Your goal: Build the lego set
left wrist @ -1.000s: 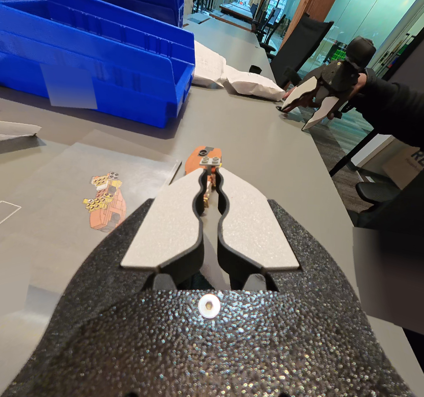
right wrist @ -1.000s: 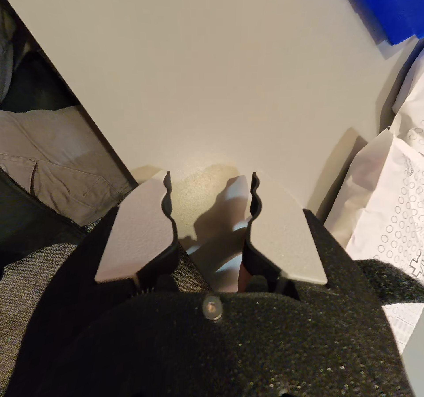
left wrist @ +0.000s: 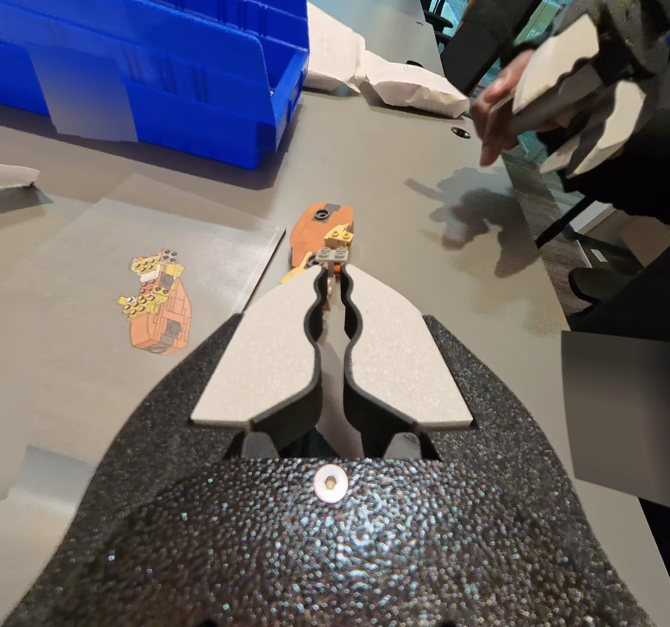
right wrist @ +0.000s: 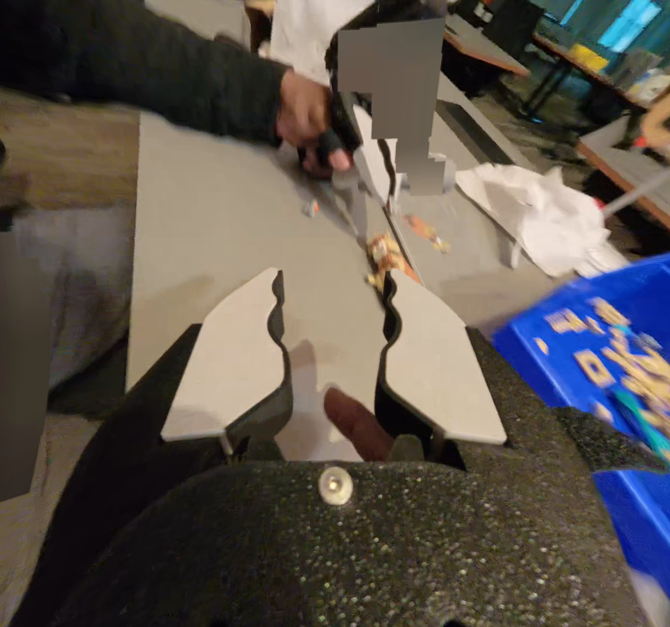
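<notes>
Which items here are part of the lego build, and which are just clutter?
Job:
- small lego piece, pinched in the left gripper
- orange lego model on the table
- instruction sheet picturing the model
- right gripper, open, empty

Lying about:
- blue bins
- white paper bags
- black chair

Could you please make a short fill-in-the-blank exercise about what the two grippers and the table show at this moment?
1. The left gripper is shut on a small ____ lego plate.
2. The right gripper is ____ and holds nothing.
3. The storage bin on the table is ____ in colour.

Missing words: grey; open; blue
</notes>
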Demonstrator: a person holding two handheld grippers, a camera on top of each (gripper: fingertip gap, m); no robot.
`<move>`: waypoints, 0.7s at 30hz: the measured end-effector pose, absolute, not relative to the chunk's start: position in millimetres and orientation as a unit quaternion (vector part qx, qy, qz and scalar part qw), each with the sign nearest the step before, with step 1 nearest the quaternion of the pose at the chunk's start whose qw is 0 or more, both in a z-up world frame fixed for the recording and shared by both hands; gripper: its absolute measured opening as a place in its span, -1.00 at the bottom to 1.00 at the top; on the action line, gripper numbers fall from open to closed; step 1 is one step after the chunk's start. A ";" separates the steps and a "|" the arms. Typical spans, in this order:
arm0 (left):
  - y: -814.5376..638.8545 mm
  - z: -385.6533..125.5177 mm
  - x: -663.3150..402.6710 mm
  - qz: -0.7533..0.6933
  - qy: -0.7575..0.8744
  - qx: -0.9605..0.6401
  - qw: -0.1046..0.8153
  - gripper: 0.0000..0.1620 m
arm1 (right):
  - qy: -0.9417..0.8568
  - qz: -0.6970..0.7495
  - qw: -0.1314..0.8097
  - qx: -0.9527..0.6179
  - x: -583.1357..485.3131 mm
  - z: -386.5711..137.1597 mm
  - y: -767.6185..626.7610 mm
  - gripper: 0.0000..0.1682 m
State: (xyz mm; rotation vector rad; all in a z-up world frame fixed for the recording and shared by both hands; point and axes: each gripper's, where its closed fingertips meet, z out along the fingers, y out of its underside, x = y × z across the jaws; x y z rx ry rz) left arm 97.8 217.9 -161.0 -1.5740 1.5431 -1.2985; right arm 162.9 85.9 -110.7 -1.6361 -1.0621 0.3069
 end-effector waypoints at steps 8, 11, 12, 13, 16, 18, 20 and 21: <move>226.4 -170.8 94.0 -0.476 0.564 -0.617 0.272 -0.93 | -0.485 0.097 0.476 -0.727 114.9 -157.4 203.4 -0.42; 226.4 -175.8 95.1 -0.470 0.567 -0.625 0.258 -0.93 | -0.503 0.045 0.458 -0.732 116.4 -173.4 212.8 -0.51; 226.2 -178.3 95.7 -0.466 0.569 -0.629 0.253 -0.93 | -0.508 0.029 0.449 -0.734 117.8 -177.6 215.3 -0.51; 225.5 -180.7 96.1 -0.460 0.574 -0.631 0.248 -0.93 | -0.513 0.017 0.439 -0.737 119.0 -181.8 217.0 -0.52; 220.8 -184.4 96.7 -0.447 0.591 -0.624 0.245 -0.93 | -0.529 0.002 0.405 -0.746 121.5 -194.8 220.0 -0.54; 220.8 -184.0 96.9 -0.446 0.593 -0.622 0.250 -0.93 | -0.540 0.004 0.396 -0.743 122.3 -199.9 222.6 -0.63; 221.9 -181.9 96.8 -0.453 0.588 -0.621 0.252 -0.93 | -0.546 0.014 0.390 -0.741 123.0 -203.1 225.6 -0.71; 223.1 -180.2 96.4 -0.459 0.582 -0.622 0.252 -0.93 | -0.547 0.021 0.390 -0.740 122.4 -203.3 227.5 -0.71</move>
